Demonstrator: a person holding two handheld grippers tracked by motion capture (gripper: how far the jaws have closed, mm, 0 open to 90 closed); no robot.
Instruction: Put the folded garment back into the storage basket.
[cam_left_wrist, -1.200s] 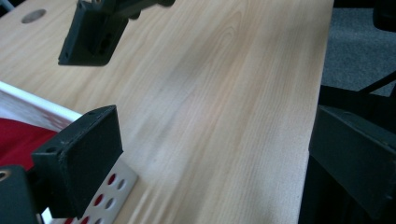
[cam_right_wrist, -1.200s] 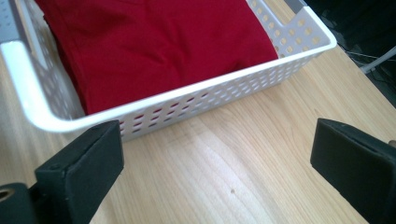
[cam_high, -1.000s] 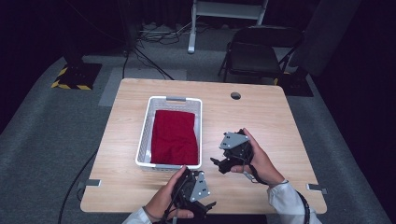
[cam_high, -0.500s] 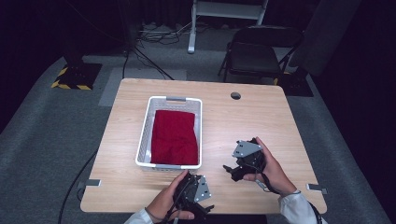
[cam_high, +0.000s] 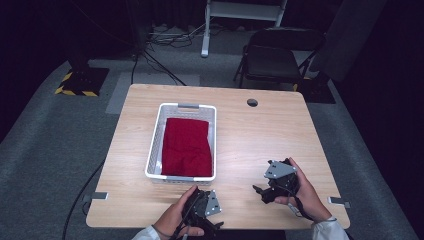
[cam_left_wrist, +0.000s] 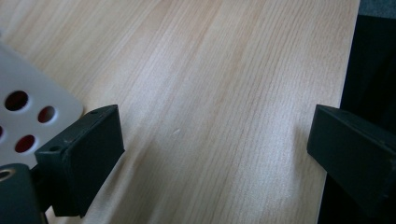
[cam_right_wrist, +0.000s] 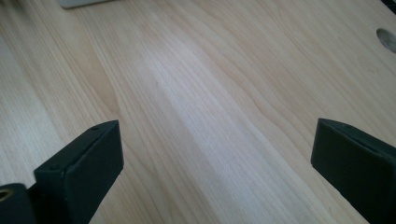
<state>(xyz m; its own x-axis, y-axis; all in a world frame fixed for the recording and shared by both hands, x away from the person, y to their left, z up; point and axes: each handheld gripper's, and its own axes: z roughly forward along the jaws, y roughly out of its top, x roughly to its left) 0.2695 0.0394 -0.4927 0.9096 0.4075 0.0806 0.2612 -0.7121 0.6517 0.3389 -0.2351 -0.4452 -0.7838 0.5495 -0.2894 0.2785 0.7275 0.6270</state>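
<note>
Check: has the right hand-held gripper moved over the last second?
Yes. The right hand-held gripper has pulled back from the white basket, rightward and toward the table's near edge.

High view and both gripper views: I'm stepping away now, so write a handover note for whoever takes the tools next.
Left tool: jaws wide open, holding nothing, at the table's near edge just short of the white basket.
Right tool: jaws wide open, holding nothing, over bare wood right of the basket.
Red cloth: lies folded flat inside the basket, touched by neither tool.
Done: cloth sits in the basket.
Left: probably nothing on the tabletop; confirm the next step before reaching in.
</note>
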